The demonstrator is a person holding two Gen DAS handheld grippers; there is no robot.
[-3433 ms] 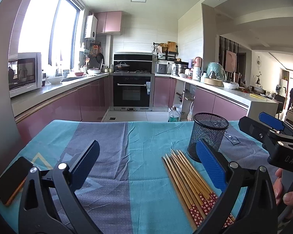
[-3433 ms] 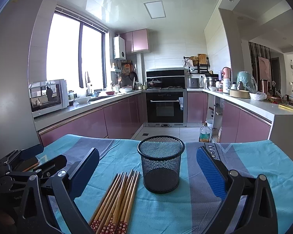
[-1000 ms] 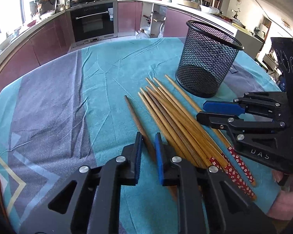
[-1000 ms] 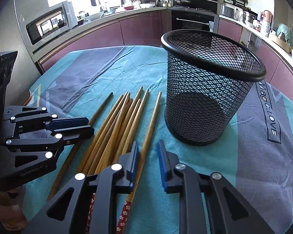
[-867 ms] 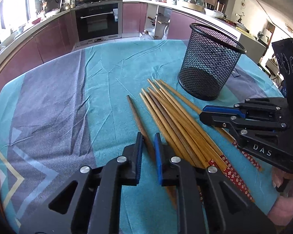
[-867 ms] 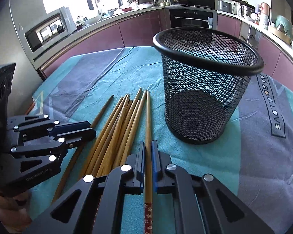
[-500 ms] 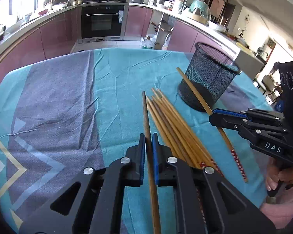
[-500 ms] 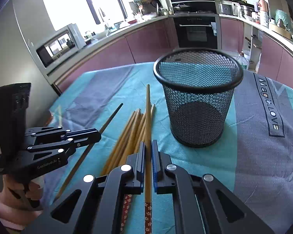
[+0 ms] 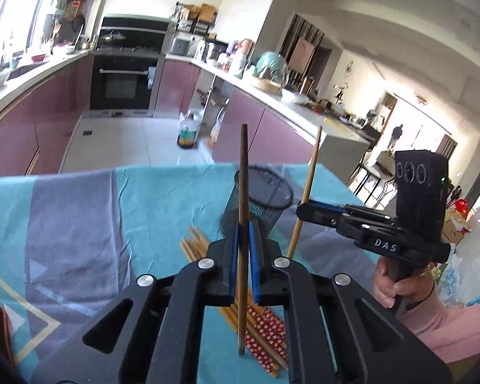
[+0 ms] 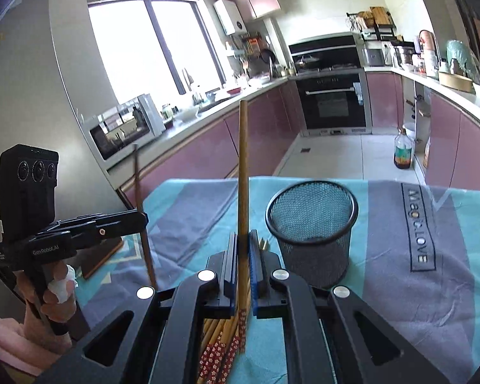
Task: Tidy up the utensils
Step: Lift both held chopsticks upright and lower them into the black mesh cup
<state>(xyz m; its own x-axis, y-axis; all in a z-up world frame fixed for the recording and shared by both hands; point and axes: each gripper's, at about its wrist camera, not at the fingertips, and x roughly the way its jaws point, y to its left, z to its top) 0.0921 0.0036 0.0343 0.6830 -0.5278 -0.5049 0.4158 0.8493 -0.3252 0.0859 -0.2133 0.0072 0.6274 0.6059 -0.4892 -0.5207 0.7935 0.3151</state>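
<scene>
While both tongs are raised above the worktop: each grips one chopstick
Left tongs (image 9: 243,240): clamped on a dark brown chopstick (image 9: 242,192), which stands nearly upright between the pads, both ends clear of the cloth
Right tongs (image 10: 243,249): clamped on a lighter chopstick (image 10: 243,166) with a red flowered end, also near upright
Mesh cup (image 10: 313,233): black, upright, towards the far edge of the worktop, just right of the held stick in the right view
Loose chopsticks (image 9: 265,320): a bundle lying flat beside the cup, on the near side
Tablecloth (image 9: 80,224): teal and grey, covering the worktop
Hands: the right hand (image 9: 396,284) and left hand (image 10: 54,294) each grasp a handle
</scene>
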